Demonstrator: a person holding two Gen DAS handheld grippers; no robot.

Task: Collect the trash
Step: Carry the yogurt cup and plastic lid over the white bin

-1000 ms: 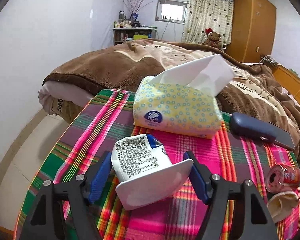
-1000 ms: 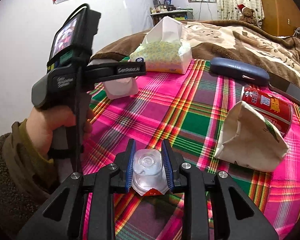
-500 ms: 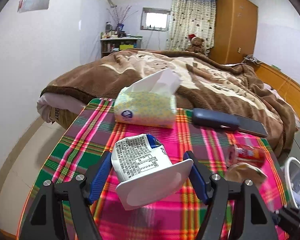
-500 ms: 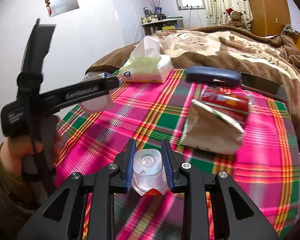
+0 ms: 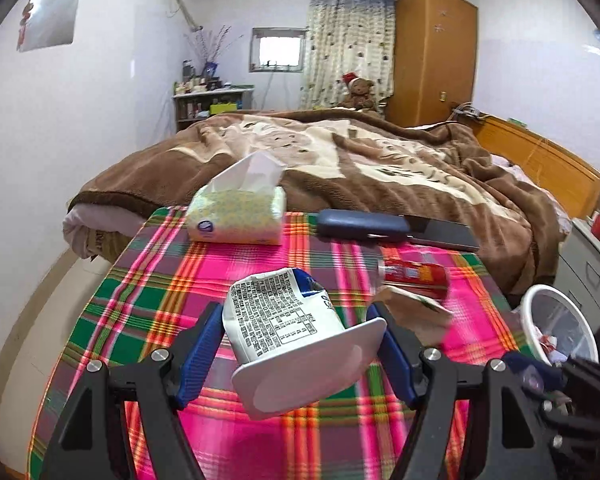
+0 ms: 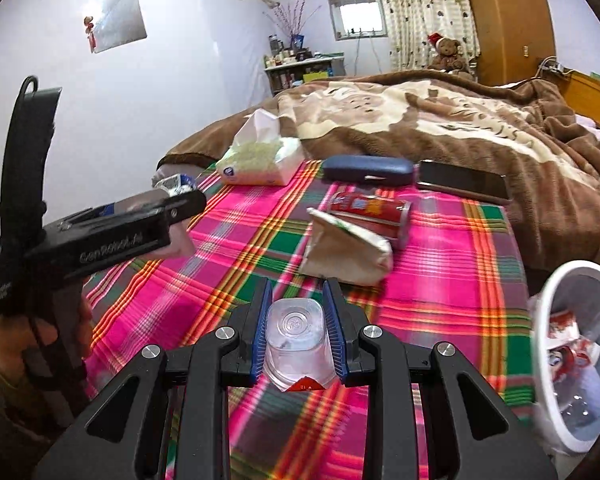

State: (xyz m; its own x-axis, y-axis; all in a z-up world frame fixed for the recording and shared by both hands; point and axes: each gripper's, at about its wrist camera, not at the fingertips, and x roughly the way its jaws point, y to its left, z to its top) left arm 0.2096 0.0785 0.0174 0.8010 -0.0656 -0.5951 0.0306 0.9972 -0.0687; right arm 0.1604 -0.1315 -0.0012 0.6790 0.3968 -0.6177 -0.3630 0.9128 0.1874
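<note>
Bedroom clutter frames a bench (image 6: 440, 280) draped in a bright pink and green plaid cloth, standing against a bed with a brown blanket (image 5: 380, 168). Just off the bench's right edge stands a white wastebasket (image 6: 556, 280) with scraps already inside, which is presumably where both loads are headed.

The left hand-held gripper (image 5: 300, 356) pinches a crumpled white yogurt cup (image 5: 288, 328) by its sides, rim toward the camera, held clear above the cloth. The right hand-held gripper (image 6: 296, 332) is pressed tight on a small clear plastic cup (image 6: 296, 336), bottom facing forward, also lifted off the bench. Carrying one piece in each hand likely saves a trip.

Left on the cloth are a red can (image 6: 370, 210) lying on its side and a crumpled paper bag (image 6: 344, 248) touching it, both probably trash to fetch. A tissue pack (image 5: 236, 216), a blue glasses case (image 5: 362, 226) and a phone (image 6: 464, 182) sit along the far edge, apparently keepers.
</note>
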